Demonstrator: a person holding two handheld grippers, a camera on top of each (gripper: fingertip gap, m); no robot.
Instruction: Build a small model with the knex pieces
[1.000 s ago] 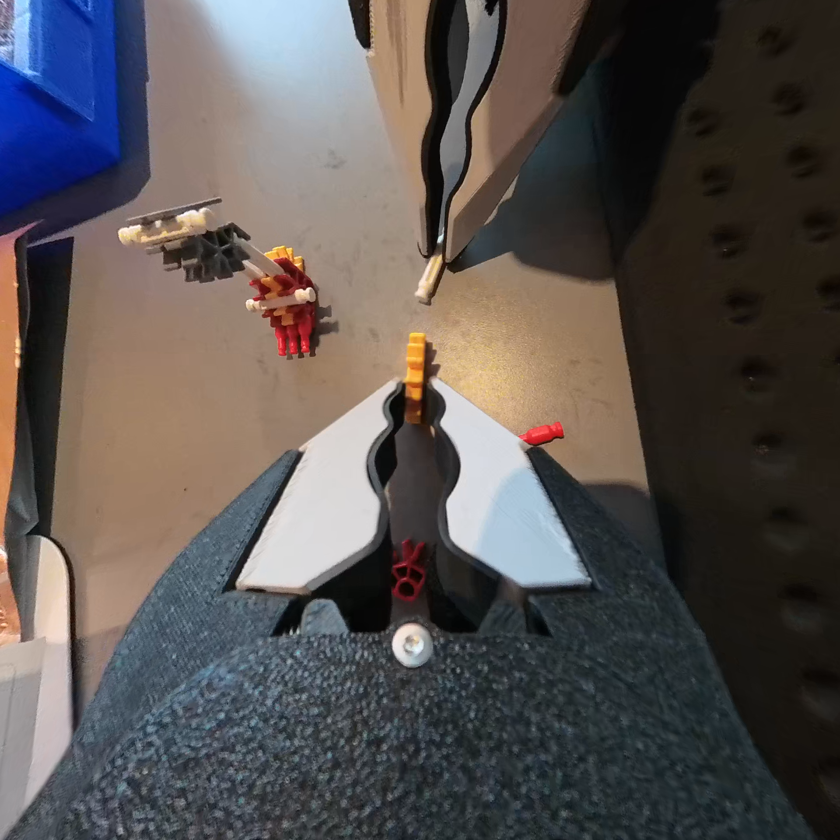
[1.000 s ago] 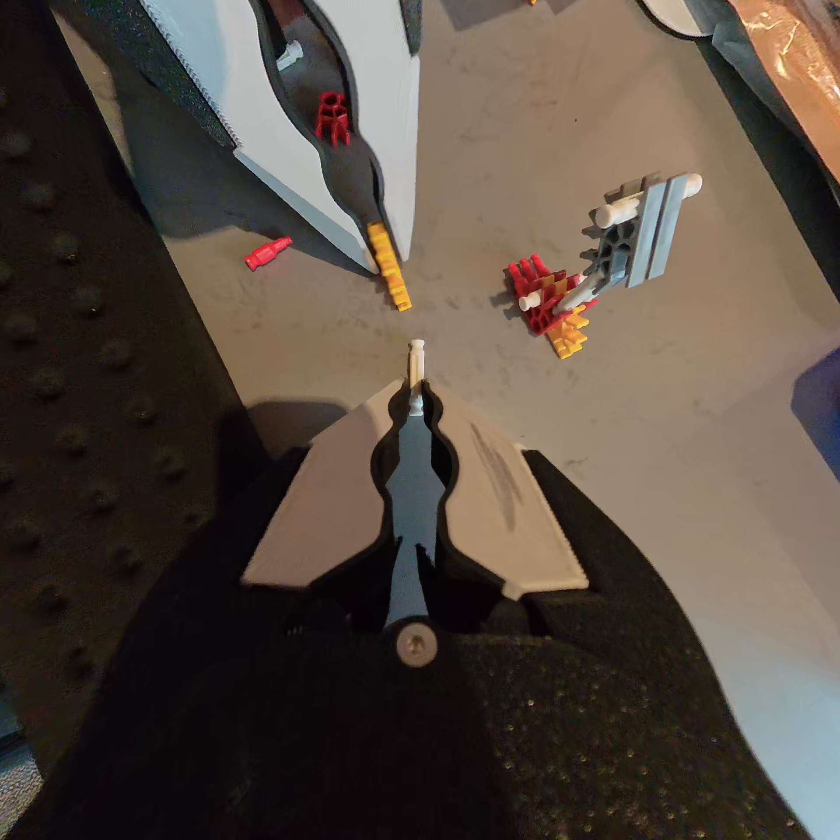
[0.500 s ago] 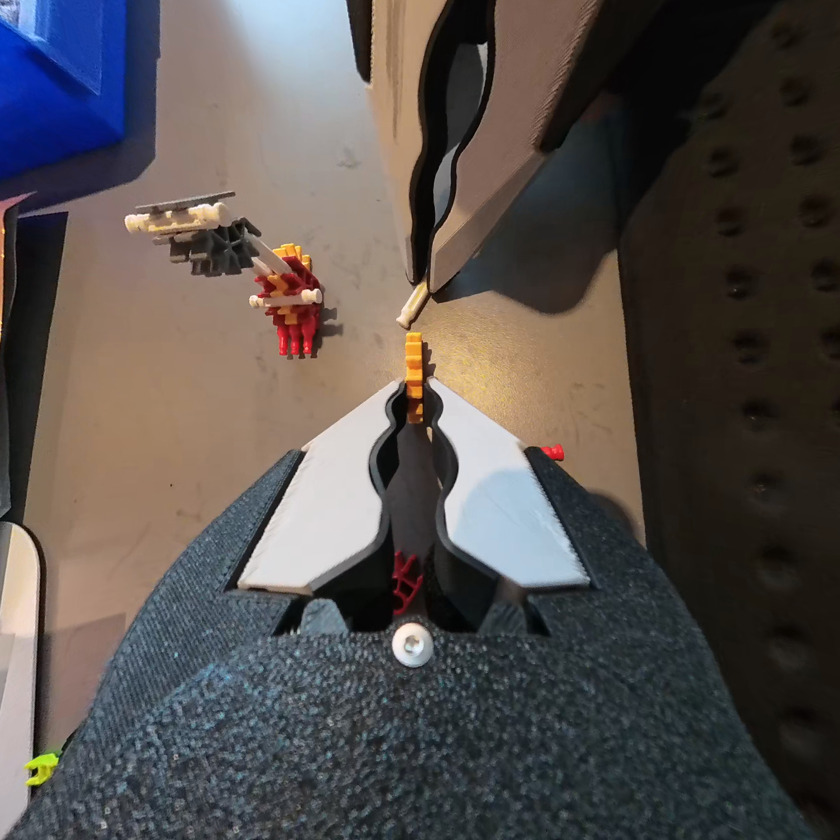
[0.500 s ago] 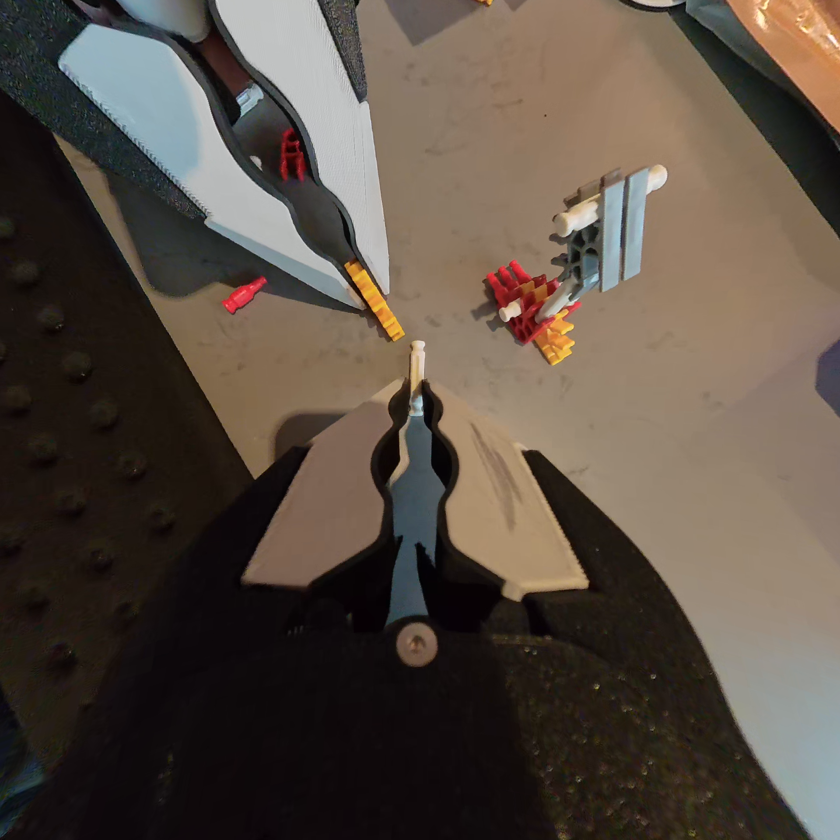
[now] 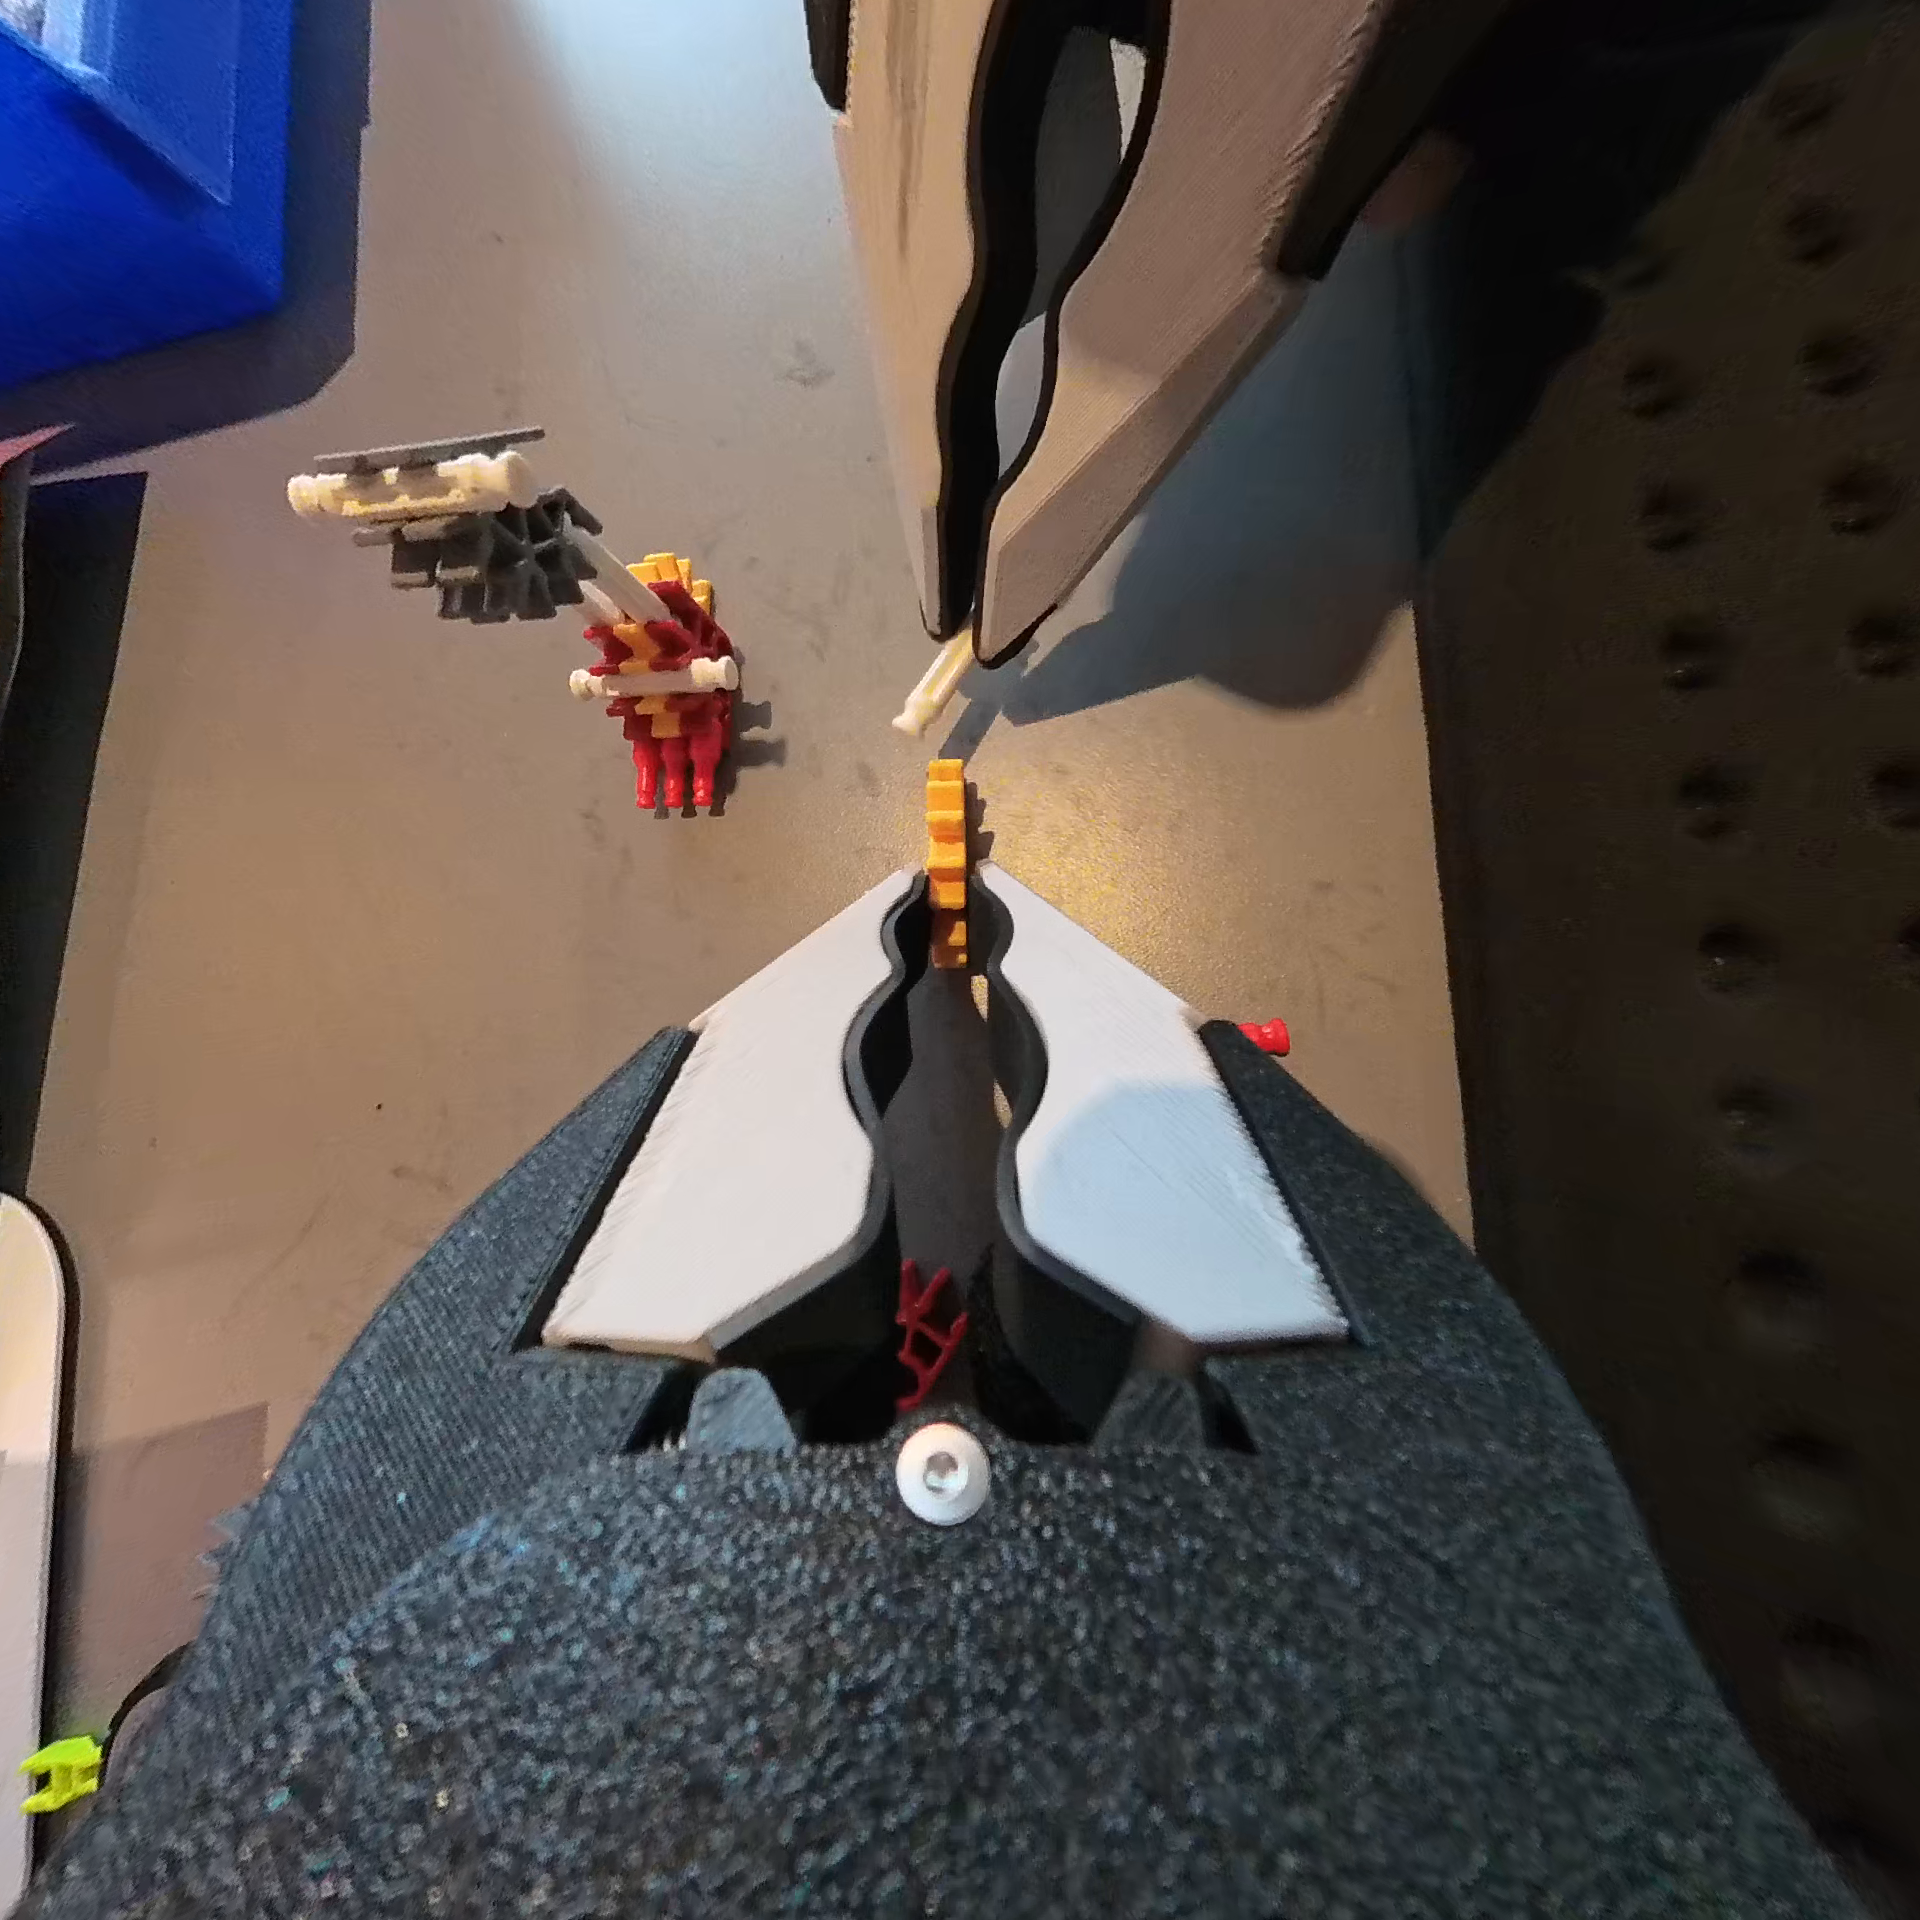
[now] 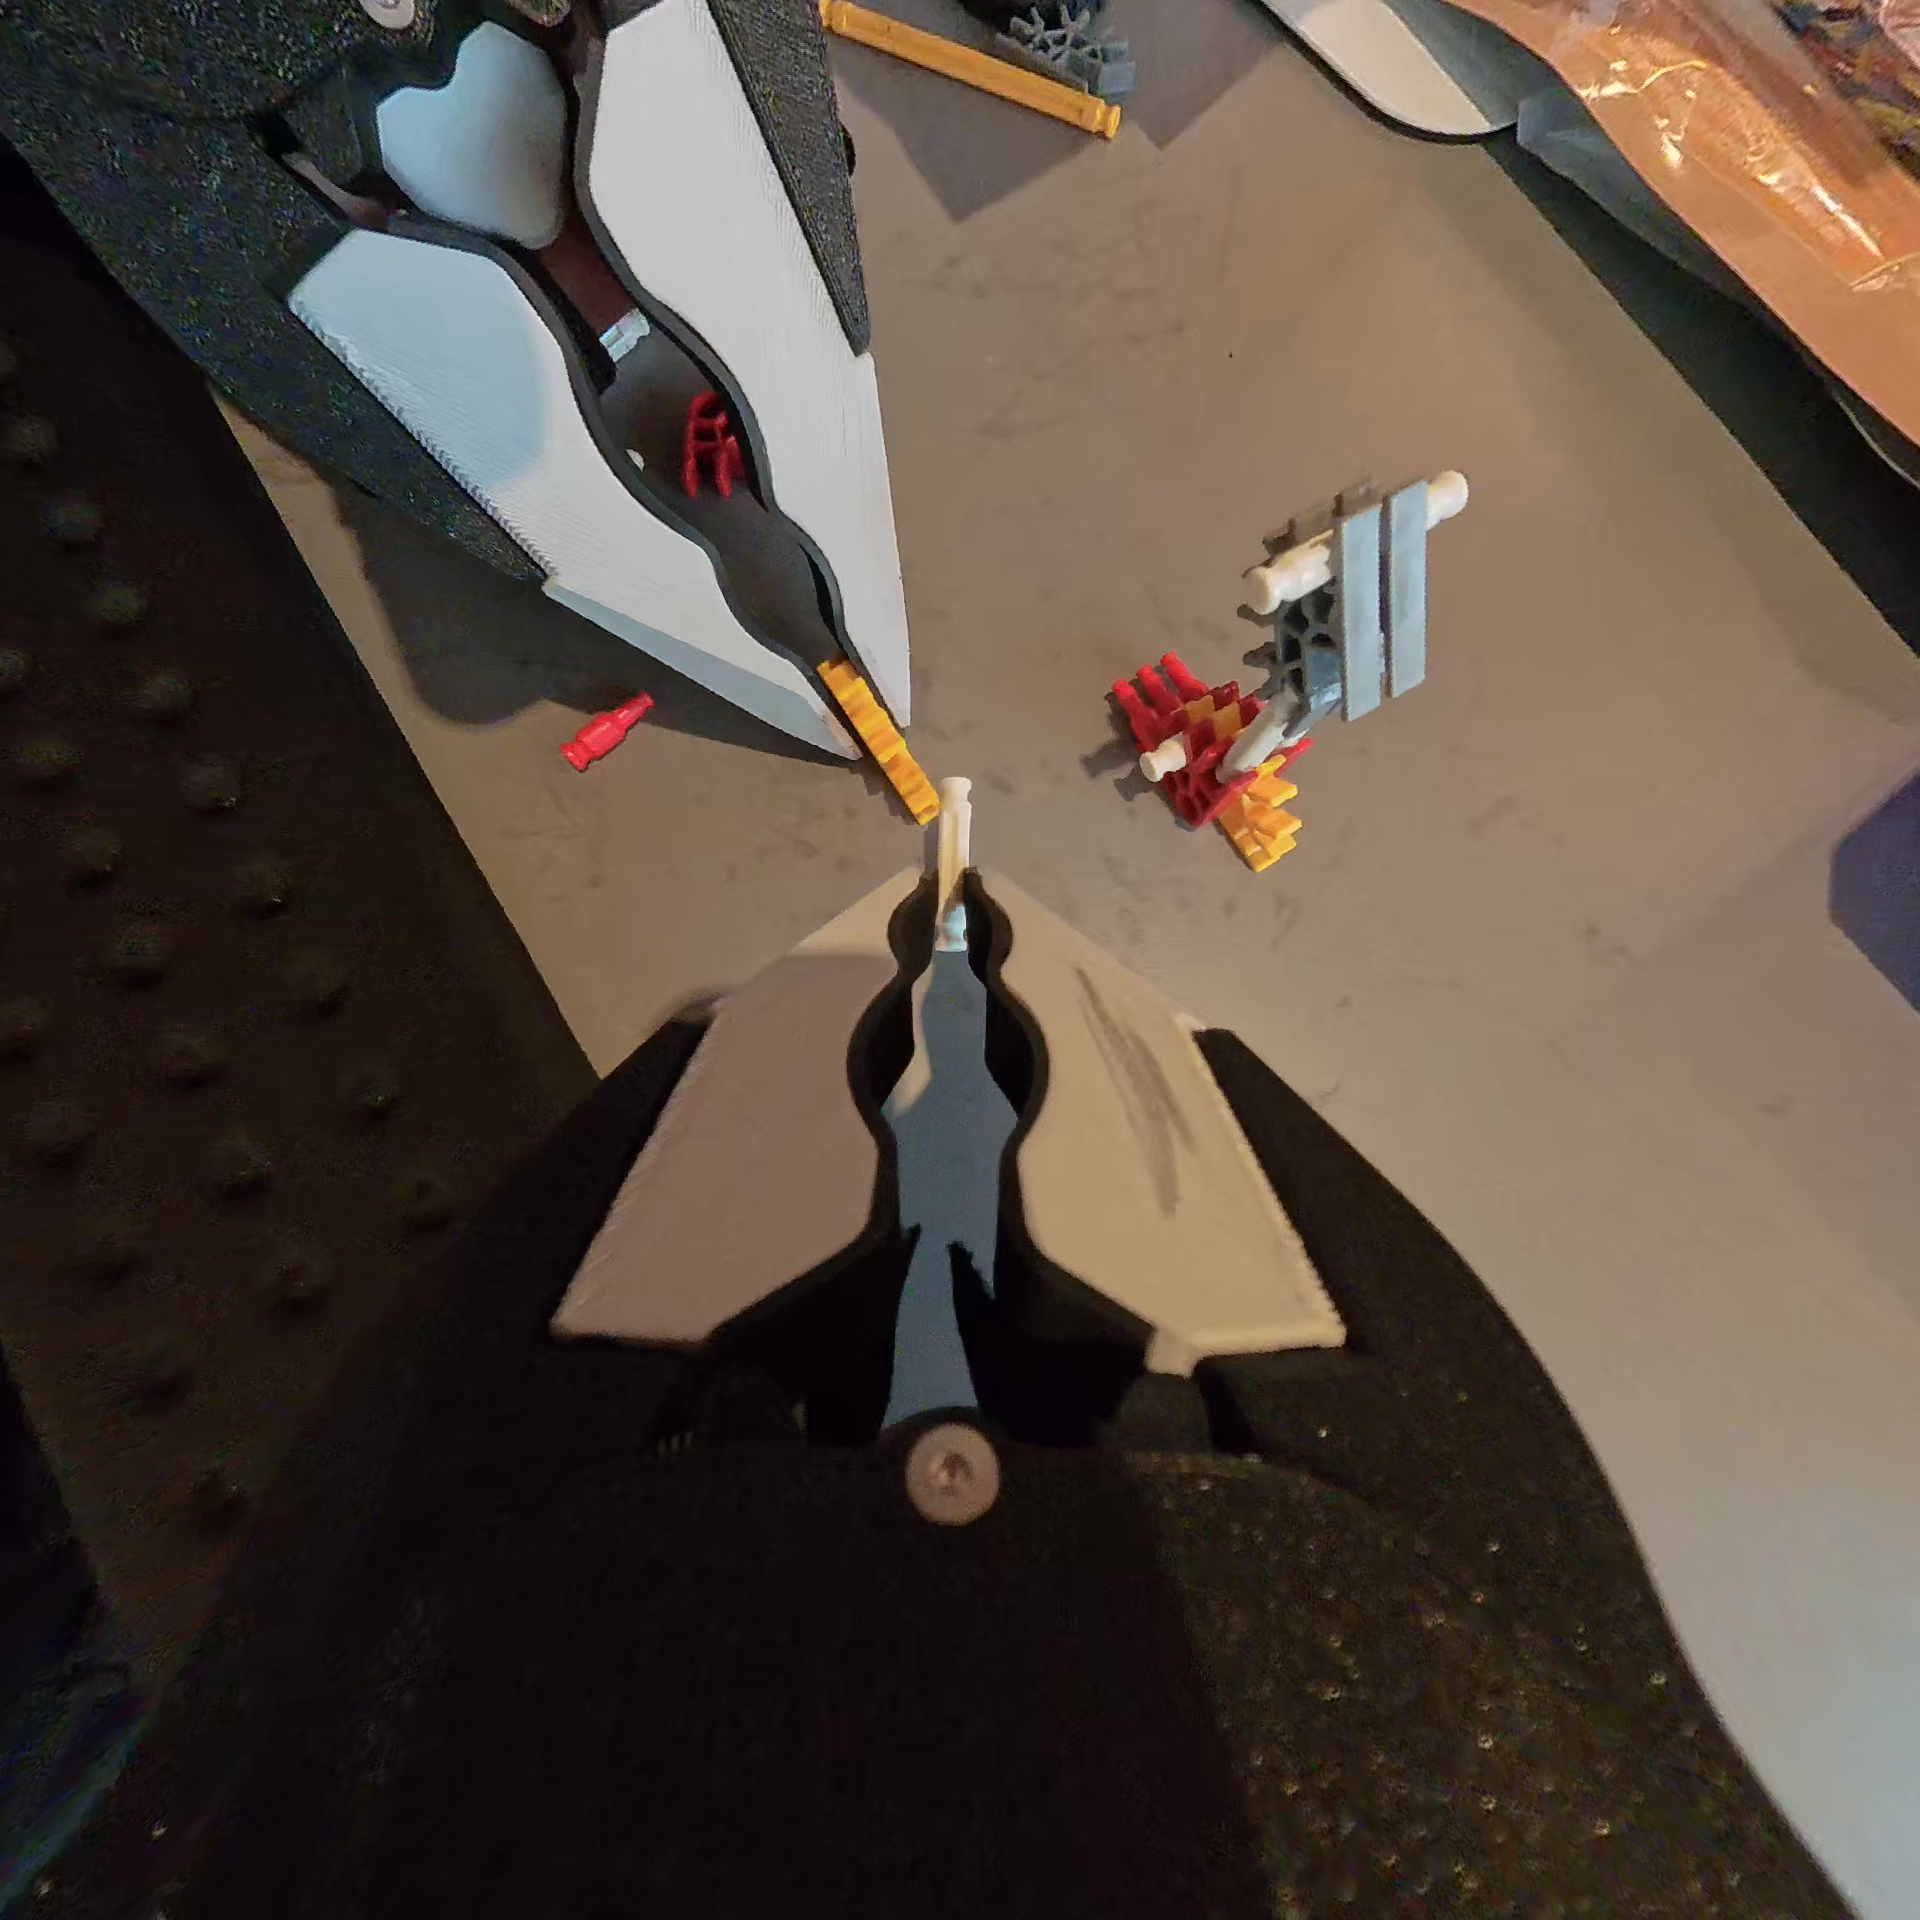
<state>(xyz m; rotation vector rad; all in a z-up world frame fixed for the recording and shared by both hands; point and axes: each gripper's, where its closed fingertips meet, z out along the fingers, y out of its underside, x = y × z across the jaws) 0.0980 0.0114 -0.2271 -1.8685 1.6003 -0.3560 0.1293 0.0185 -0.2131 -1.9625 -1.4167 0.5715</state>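
Observation:
My left gripper point(image 5: 948, 883) is shut on a stack of orange toothed connector pieces point(image 5: 947, 831) that sticks out past its tips. My right gripper point(image 6: 948, 883) is shut on a short white rod point(image 6: 952, 821). The rod's free end almost touches the tip of the orange stack point(image 6: 883, 753) in the right wrist view. In the left wrist view the right gripper point(image 5: 971, 629) comes down from above with the rod point(image 5: 932, 696) just short of the orange stack. A small red connector point(image 5: 920, 1335) lies below, seen through the left gripper's jaw gap.
A built cluster of red, orange, grey and white pieces point(image 5: 582, 603) lies on the grey table; it also shows in the right wrist view point(image 6: 1288, 675). A loose red peg point(image 6: 606, 732) lies by the black studded mat point(image 5: 1714, 935). A blue bin point(image 5: 135, 177), a yellow rod point(image 6: 966, 68) and a lime clip point(image 5: 57, 1771) lie farther off. The gap from one gripper's tips to the other's is roughly 4 cm. The loose red peg point(image 6: 606, 732) lies around 5 cm away from my left fingertips.
The two grippers have moved toward each other. The white rod's end has come close to the tip of the orange stack. Both keep their hold.

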